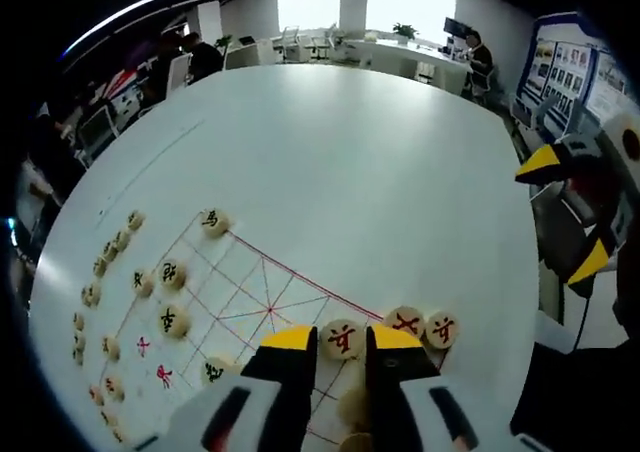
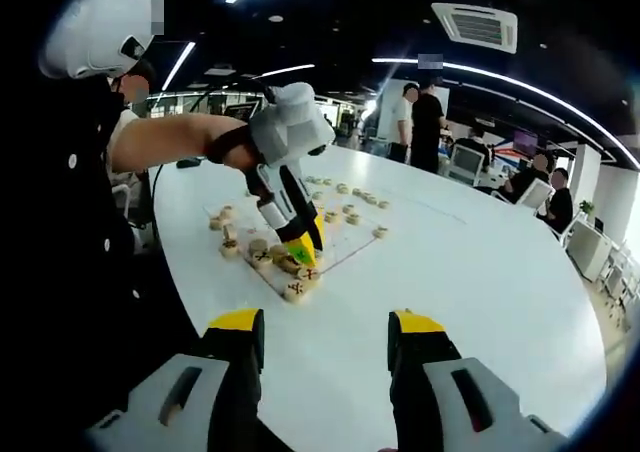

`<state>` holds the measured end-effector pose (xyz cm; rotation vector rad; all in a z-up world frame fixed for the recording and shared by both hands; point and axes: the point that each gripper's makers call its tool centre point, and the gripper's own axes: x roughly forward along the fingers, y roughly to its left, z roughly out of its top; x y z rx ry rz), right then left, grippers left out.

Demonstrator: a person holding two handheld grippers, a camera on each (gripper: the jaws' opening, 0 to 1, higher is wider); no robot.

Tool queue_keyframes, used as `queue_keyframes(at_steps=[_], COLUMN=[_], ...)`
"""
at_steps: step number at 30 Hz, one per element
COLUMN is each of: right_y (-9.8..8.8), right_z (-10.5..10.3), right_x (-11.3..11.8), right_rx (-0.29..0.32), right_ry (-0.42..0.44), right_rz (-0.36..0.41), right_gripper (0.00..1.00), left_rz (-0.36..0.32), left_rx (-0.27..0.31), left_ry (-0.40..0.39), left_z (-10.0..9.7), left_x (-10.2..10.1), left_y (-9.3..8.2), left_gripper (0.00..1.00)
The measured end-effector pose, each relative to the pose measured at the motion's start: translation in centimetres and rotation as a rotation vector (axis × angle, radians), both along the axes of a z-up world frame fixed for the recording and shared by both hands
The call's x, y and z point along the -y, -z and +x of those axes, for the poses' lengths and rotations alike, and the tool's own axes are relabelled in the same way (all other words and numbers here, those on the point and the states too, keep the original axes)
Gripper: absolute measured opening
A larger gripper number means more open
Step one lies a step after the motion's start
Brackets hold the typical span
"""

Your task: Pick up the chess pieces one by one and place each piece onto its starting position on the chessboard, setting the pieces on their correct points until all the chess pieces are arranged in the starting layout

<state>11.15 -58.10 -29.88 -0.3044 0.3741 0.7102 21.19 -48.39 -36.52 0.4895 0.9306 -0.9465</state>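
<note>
The left gripper hangs over the chessboard's near edge, jaws spread around a red-marked xiangqi piece; the right gripper waits released, well off.

Chess pieces — characters, none legible

Rough count from the left gripper view: one chessboard with red lines, three red-character pieces in a row along its near edge, five or so dark-character pieces on the grid, and about a dozen loose pieces off its far side. Hard to tell exactly.
</note>
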Motion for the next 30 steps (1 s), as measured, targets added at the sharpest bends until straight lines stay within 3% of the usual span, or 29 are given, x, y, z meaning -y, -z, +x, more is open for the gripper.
queue_keyframes(at_steps=[7, 13, 19, 20, 25, 30], right_y=[-0.1, -0.2, -0.4, -0.5, -0.5, -0.6], right_z=[0.1, 0.1, 0.4, 0.4, 0.7, 0.7], right_x=[0.0, -0.1, -0.7, -0.7, -1.6, -1.9], right_rx=[0.0, -0.001, -0.001, -0.001, -0.006, -0.018], right_ry=[0.004, 0.003, -0.008, -0.009, -0.026, -0.03], right_rz=[0.0, -0.004, -0.011, -0.012, -0.024, -0.036], right_gripper=[0.5, 0.5, 0.5, 0.5, 0.5, 0.5], left_rz=[-0.003, -0.043, -0.064, -0.065, -0.085, -0.089], left_rx=[-0.004, 0.04, 0.145, 0.168, 0.195, 0.209], left_ry=[0.005, 0.01, -0.078, -0.111, -0.24, -0.289], left_z=[0.0, 0.4, 2.6, 3.3, 5.7, 6.7], left_x=[0.0, -1.4, -6.1, -7.8, -14.2, -16.7], left_y=[0.0, -2.1, -4.4, -4.9, -6.1, -6.4], left_gripper=[0.2, 0.2, 0.2, 0.2, 0.2, 0.2])
